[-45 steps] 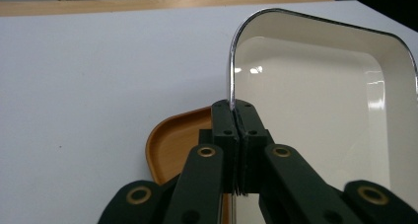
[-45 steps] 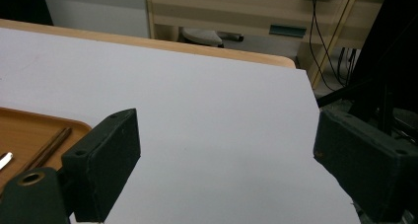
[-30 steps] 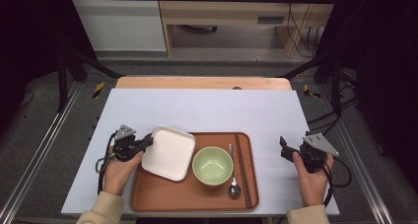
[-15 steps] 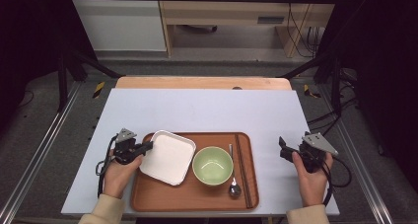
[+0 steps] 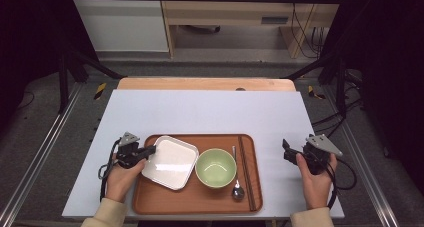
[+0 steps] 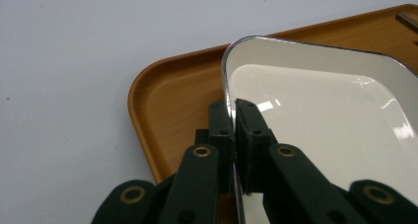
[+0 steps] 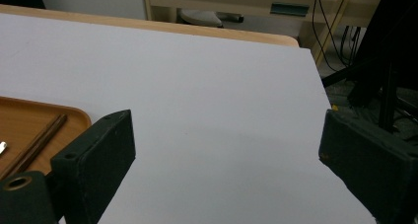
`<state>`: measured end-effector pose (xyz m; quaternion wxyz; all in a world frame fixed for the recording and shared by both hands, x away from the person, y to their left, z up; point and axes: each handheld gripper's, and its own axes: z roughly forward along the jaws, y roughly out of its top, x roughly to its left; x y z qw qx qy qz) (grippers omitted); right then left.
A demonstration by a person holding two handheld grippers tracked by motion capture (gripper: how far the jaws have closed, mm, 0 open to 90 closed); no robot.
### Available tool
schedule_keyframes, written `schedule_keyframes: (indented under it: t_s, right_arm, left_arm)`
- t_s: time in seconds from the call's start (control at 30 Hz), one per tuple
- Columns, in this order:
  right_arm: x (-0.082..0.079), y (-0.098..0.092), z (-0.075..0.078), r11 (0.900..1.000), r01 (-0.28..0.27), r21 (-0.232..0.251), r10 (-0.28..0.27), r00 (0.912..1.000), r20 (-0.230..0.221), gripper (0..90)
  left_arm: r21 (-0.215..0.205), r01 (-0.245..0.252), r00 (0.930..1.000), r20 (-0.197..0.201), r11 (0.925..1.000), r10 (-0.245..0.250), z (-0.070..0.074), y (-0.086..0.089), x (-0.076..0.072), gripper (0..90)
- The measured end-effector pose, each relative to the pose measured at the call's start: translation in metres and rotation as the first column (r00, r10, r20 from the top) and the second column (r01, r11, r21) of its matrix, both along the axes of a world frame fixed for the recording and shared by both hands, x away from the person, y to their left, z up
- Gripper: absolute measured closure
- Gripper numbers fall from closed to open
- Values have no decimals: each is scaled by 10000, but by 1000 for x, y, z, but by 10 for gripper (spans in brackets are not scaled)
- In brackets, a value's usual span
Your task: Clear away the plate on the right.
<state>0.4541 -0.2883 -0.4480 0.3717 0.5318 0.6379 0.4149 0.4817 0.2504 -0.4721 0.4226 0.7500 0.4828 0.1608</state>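
While your left gripper (image 5: 149, 150) sits over the left end of the brown tray (image 5: 165, 198), its jaws are clenched on the near-left rim of the white square plate (image 5: 170, 162). In the left gripper view the two black pads (image 6: 251, 135) pinch that thin rim from either side, with no gap visible. The plate (image 6: 325, 130) lies over the tray (image 6: 162, 110), its gripped edge raised off the tray surface and extending slightly past the tray's left rim.

Your right gripper (image 5: 286, 152) is held over bare white table (image 5: 210, 112), well apart from the tray's right edge. Its jaws stand wide apart with nothing between them; the right gripper view shows only tabletop (image 7: 217, 110) in the gap, touching nothing.

On the tray, a green bowl (image 5: 216, 167) sits just beside the plate. A spoon (image 5: 237, 189) and a pair of dark chopsticks (image 5: 246, 172) lie to the bowl's right. The chopsticks (image 7: 34, 142) appear at the tray corner (image 7: 19, 120) in the right gripper view.
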Motion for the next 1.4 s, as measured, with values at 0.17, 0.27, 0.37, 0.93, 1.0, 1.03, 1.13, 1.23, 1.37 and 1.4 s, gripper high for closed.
schedule_keyframes:
  t_s: [0.17,0.27,0.37,0.93,1.0,1.03,1.13,1.23,1.37,1.4]
  right_arm:
    - [0,1,-1,10000,-26,-59,25,10000,-69,75]
    - [0,2,0,10000,-17,-20,17,10000,-79,75]
    - [0,2,0,10000,-39,-35,39,10000,-75,75]
    - [1,3,-1,9999,-83,-64,82,9999,-126,73]
    - [1,3,-1,9999,-94,-72,93,9999,-123,73]
    - [0,3,-1,9999,-99,-67,98,9999,-120,73]
    - [1,4,-1,9999,-87,-54,86,9999,-125,72]
    - [1,4,-1,9999,-127,-104,125,9998,-185,72]
    - [2,7,-2,9997,-197,-162,194,9996,-191,71]
    - [2,7,-2,9996,-213,-183,209,9996,-189,70]
  left_arm:
    - [46,20,10000,60,10000,-20,0,-1,0,859]
    - [144,-15,10000,50,9999,15,-1,-2,0,854]
    - [164,-32,10000,30,9999,32,-2,-2,1,852]
    - [431,46,9992,391,9991,-63,-4,-7,1,766]
    - [406,48,9965,835,9992,-82,0,-8,0,702]
    - [463,83,9948,1013,9989,-130,2,-8,0,680]
    - [419,56,9875,1570,9991,-121,6,-7,0,577]
    - [281,19,9811,1934,9996,-73,9,-4,1,503]
    - [79,-5,9739,2268,10000,-13,10,-1,3,427]
    - [90,23,9716,2365,10000,-43,11,0,3,405]
